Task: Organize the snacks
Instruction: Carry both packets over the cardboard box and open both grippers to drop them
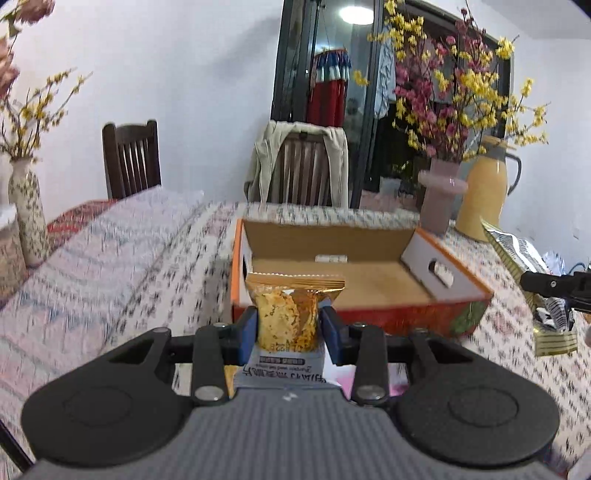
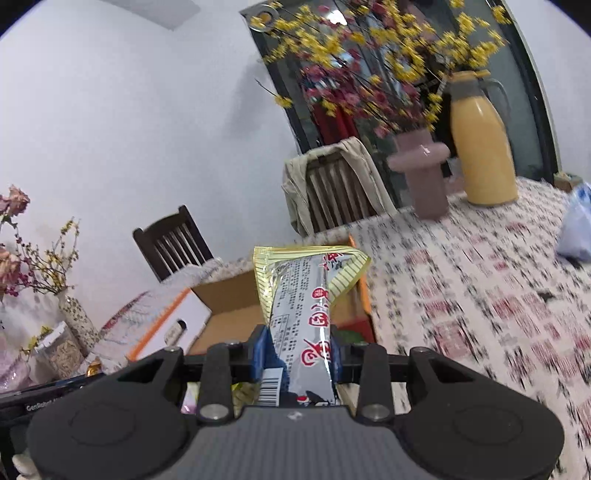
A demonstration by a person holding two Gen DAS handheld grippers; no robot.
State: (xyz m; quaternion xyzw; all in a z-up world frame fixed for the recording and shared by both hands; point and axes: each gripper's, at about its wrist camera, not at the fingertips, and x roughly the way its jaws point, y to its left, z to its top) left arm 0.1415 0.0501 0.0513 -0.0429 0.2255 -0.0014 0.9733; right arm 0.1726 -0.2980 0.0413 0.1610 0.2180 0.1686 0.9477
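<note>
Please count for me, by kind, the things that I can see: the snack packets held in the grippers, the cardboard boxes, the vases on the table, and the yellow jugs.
Snack packets held: 2, the golden packet and the silver packet
Cardboard box: 1
Vases: 2, the pink vase and the speckled vase
Yellow jug: 1
Total: 6

Plain white walls enclose the room. A patterned pink-and-white tablecloth covers the table. Two dark wooden slat-back chairs stand behind it, one draped with a beige jacket. A round ceiling light reflects in the dark-framed glass door.
</note>
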